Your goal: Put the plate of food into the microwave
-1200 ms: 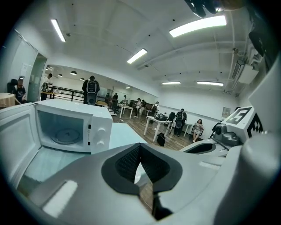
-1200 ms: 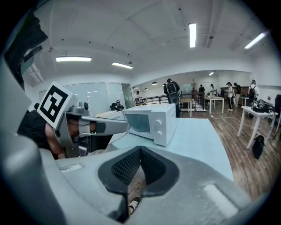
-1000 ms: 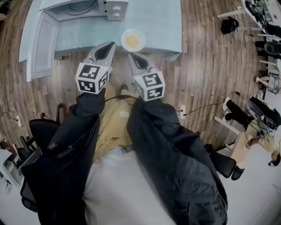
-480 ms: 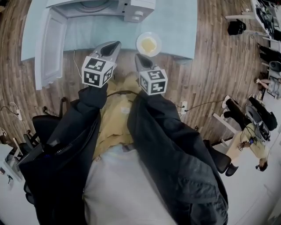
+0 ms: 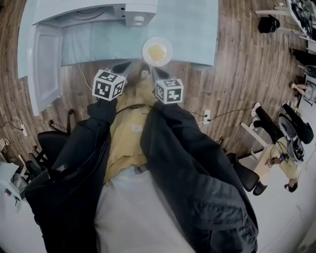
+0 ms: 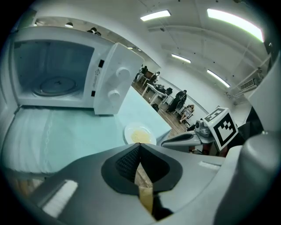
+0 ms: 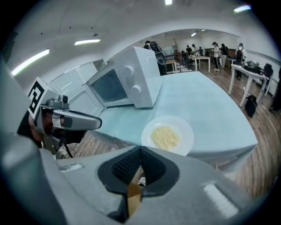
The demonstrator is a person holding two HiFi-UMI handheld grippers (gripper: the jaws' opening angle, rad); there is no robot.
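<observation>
Two grippers, the left gripper [image 5: 122, 66] and the right gripper [image 5: 156, 71], have their jaws pressed together with nothing between them. The plate [image 5: 146, 49] of food [image 5: 157, 51] sits on the pale blue table [image 5: 192, 29], just ahead of the right gripper's tips. The microwave [image 5: 94, 11] stands beyond the left gripper, its door [image 5: 43, 66] swung open to that gripper's left.

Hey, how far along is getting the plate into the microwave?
Done: the microwave door stands open. In hand: nothing; left gripper and right gripper are shut, empty, short of the plate. Left: pick it up from near the edge of the table and set it inside.
</observation>
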